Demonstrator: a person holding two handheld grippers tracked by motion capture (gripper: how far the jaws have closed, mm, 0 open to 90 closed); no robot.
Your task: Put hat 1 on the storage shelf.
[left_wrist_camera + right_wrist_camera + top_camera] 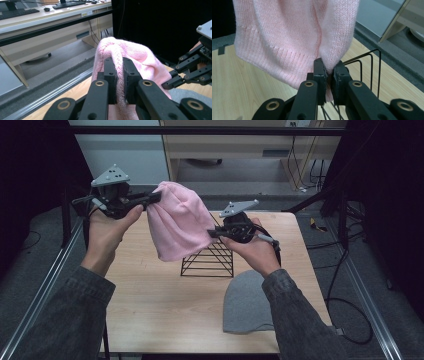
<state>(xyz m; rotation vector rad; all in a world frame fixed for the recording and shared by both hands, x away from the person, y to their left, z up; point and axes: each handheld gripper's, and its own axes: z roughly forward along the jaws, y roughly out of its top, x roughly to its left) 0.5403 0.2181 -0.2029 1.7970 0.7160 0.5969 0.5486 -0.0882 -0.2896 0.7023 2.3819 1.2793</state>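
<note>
- I am holding the pink knit hat [176, 222] up off the wooden table [150, 290], stretched between both grippers.
- My left gripper [150, 199] is clamping its jaws on a bunched fold of the hat at about 10 o'clock from the table's centre; in the left gripper view the knit is pinched tight between the pads [110, 75].
- My right gripper [212, 234] is gripping the hat's ribbed hem at about 1 o'clock, jaws pressed together on the fabric.
- The hat is hanging just above the black wire rack [210, 260], at its 11 o'clock side.
- A grey hat [246, 305] is lying flat at 5 o'clock, well apart from the pink one.
</note>
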